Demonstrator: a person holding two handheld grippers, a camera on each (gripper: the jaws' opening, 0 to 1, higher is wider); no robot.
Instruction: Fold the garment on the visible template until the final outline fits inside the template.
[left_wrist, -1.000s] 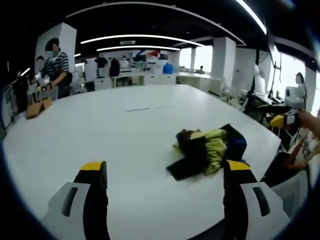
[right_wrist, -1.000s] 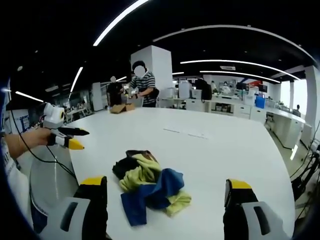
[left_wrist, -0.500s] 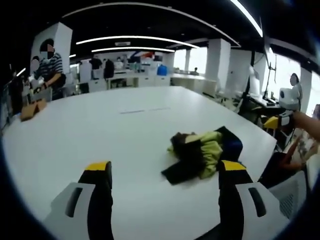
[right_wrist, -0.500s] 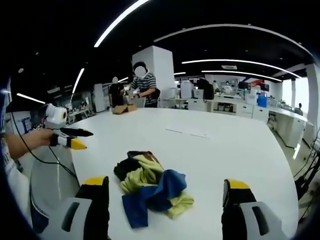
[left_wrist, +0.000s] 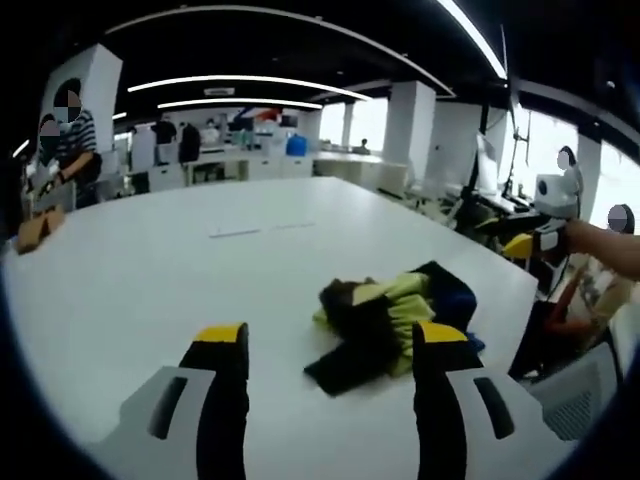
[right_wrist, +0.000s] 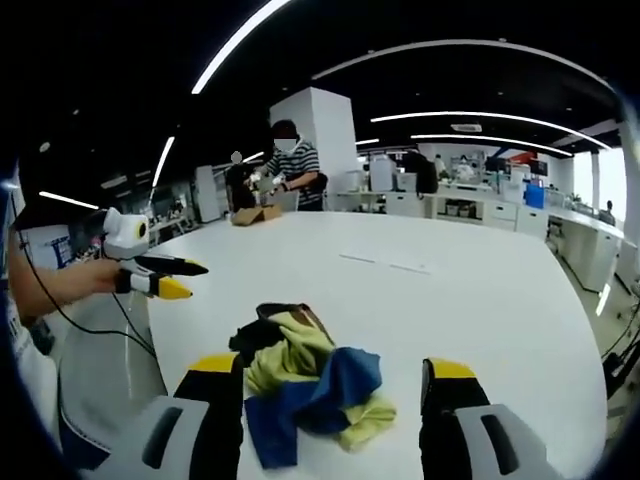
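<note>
While the garment (left_wrist: 395, 322) is seen in the left gripper view as a crumpled heap of black, yellow-green and a little blue in the lower right of the frame, its blue panel is shown far more fully in the right gripper view, where the garment (right_wrist: 305, 385) lies at lower centre. A thin pale line (left_wrist: 258, 230) marked on the white tabletop (left_wrist: 150, 280) is seen at mid-frame in the left gripper view, well beyond the heap; in the right gripper view similar marks (right_wrist: 385, 263) are seen right of centre, also well apart from the cloth. A person in a striped top (right_wrist: 290, 165) is seen at a brown object in the upper left of the right gripper view, and at the far left edge of the left gripper view.

The left tongs (left_wrist: 330, 352) are held spread, nothing between the jaws; the heap lies just ahead of the right jaw, its near black edge reaching between the two jaws. The right tongs (right_wrist: 335, 385) are likewise spread and empty, the garment lying between and just beyond the two jaws, whether touched by them cannot be told. At the left of the right gripper view the left tongs (right_wrist: 165, 280) are seen from the side, held in a hand (right_wrist: 85, 280) beside the tabletop edge.
</note>
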